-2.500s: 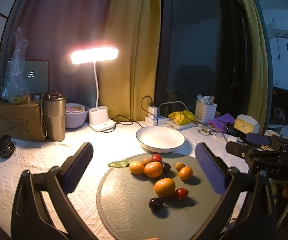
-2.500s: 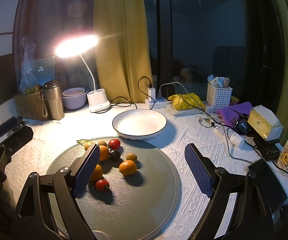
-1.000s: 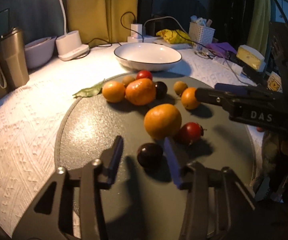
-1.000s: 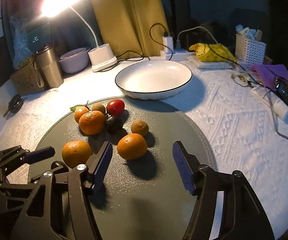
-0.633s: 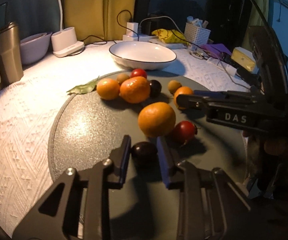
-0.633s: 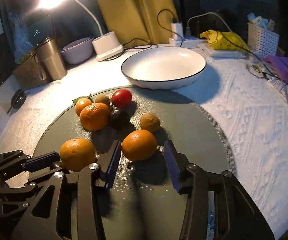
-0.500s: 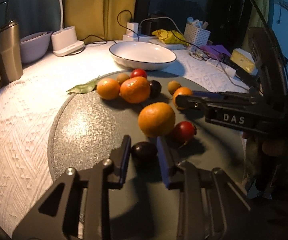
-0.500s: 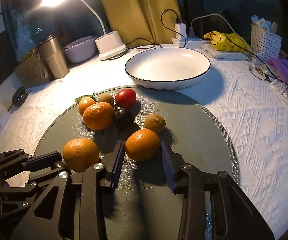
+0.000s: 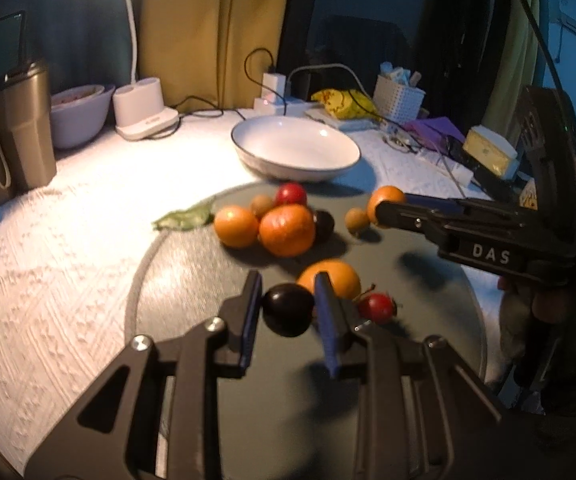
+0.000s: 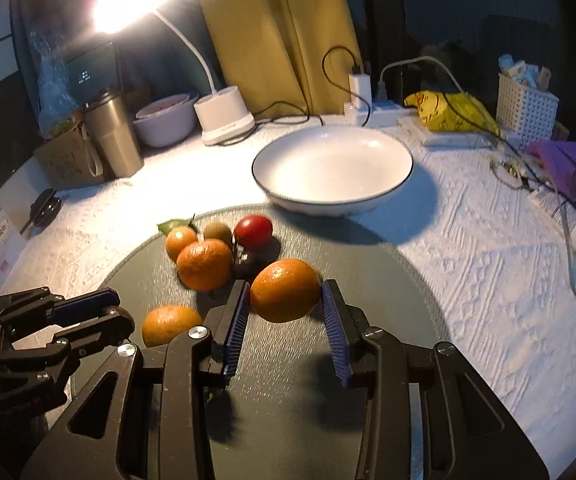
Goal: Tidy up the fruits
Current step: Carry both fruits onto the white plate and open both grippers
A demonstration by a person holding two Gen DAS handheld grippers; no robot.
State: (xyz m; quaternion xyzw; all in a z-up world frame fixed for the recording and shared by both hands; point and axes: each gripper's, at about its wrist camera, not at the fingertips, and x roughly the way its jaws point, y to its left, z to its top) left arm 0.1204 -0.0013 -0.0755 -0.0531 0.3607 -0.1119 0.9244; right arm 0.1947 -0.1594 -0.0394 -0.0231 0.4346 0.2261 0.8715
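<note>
The left gripper (image 9: 288, 312) was clamped on a dark plum (image 9: 288, 315), its blue pads pressed against both sides of the fruit above the round grey mat (image 9: 192, 280). The blur left it uncertain whether the plum was clear of the mat or just touching it. Right behind the plum sat a large orange (image 9: 330, 278), and beside that a small red tomato (image 9: 376, 307) with its stem on.

The right gripper (image 10: 284, 316) held a mandarin (image 10: 286, 290) between its pads, jaws drawn in narrow around it; the fruit appeared raised a little off the mat, with a shadow under it. In the left wrist view that same gripper reached in from the right, a hand (image 9: 544, 304) wrapped around its grip.

Farther back on the mat a cluster remained: two mandarins (image 10: 204, 264) touching, a small brownish fruit (image 10: 218, 232), a red tomato (image 10: 253, 232) and another dark plum (image 10: 246, 262) tucked among them. A green leaf (image 9: 184, 218) lay at the mat's edge, half on the white patterned cloth (image 10: 488, 280) that covered the desk.

Beyond the mat stood an empty white bowl (image 10: 392, 188) with a dark rim. A lit desk lamp (image 10: 224, 116), a steel tumbler (image 10: 114, 136) and a lavender bowl (image 10: 164, 120) stood at the back left.
</note>
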